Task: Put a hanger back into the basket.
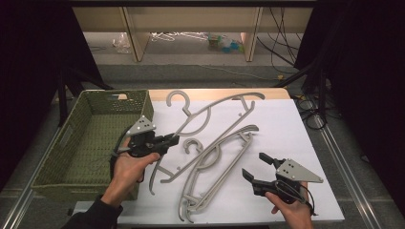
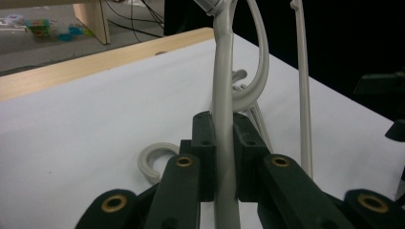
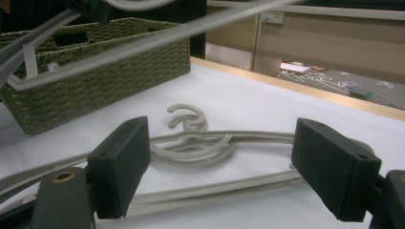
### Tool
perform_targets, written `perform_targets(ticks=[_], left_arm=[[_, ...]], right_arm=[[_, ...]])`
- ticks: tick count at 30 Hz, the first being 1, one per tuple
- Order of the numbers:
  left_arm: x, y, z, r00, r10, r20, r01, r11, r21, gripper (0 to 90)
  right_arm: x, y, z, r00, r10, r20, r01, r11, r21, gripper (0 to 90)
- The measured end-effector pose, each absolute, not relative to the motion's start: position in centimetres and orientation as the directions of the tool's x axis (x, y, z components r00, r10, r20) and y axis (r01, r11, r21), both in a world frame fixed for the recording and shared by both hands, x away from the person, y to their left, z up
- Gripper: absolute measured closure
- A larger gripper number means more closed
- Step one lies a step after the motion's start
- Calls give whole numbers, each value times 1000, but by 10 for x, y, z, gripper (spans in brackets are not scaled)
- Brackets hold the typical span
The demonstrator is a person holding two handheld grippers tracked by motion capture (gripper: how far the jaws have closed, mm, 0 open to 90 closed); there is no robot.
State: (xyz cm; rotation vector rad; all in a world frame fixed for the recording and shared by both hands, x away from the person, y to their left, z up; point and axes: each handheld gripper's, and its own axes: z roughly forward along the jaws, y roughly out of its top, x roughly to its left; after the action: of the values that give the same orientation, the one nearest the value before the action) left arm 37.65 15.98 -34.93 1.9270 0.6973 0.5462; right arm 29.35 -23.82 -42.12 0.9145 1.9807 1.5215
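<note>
Two grey plastic hangers are on the white-covered table (image 1: 286, 129). My left gripper (image 1: 175, 139) is shut on the lower arm of the upper hanger (image 1: 217, 107), next to the basket. In the left gripper view the jaws (image 2: 223, 148) clamp that hanger's bar (image 2: 222, 71), which rises away from the cloth. The second hanger (image 1: 222, 164) lies flat in the middle, its hook (image 2: 154, 160) on the cloth. My right gripper (image 1: 254, 164) stands open just right of it, low over the table. In the right gripper view the flat hanger (image 3: 200, 145) lies ahead of the open gripper (image 3: 227, 167), and the held hanger (image 3: 143, 43) crosses above.
A green woven basket (image 1: 90, 143) stands at the table's left edge (image 3: 95, 67). The wooden table rim (image 1: 219, 91) runs along the far side. Beyond it are shelves, cables and clutter on the floor (image 1: 191, 40). Bare white cloth lies at the right.
</note>
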Motion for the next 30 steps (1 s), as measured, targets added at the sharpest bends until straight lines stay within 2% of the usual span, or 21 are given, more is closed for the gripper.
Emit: perform_targets(ticks=[1,2,3,8,17,22,24,30], left_arm=[[380,167,-344,732,666,147,176,-393,902,814],[362,156,-345,662,725,-191,412,-138,901,814],[361,157,-343,659,725,-200,416,-129,900,814],[361,174,-326,649,736,-191,382,-98,919,813],[369,217,-308,606,786,-124,339,-114,934,813],[371,241,-307,552,820,-151,376,-84,923,813],[373,255,-307,528,840,-124,366,-93,926,814],[377,283,-310,479,865,-150,377,-48,925,813]], right_arm=[[294,-238,-421,-663,748,24,218,162,962,218],[294,-238,-422,-664,748,18,215,168,962,217],[294,-238,-422,-663,749,17,214,168,962,217],[296,-240,-422,-660,751,28,229,166,959,210],[298,-244,-422,-644,764,33,228,150,962,203],[298,-243,-424,-644,764,48,239,141,961,195],[298,-243,-424,-644,764,48,239,142,961,194],[298,-244,-424,-642,765,43,250,156,956,191]])
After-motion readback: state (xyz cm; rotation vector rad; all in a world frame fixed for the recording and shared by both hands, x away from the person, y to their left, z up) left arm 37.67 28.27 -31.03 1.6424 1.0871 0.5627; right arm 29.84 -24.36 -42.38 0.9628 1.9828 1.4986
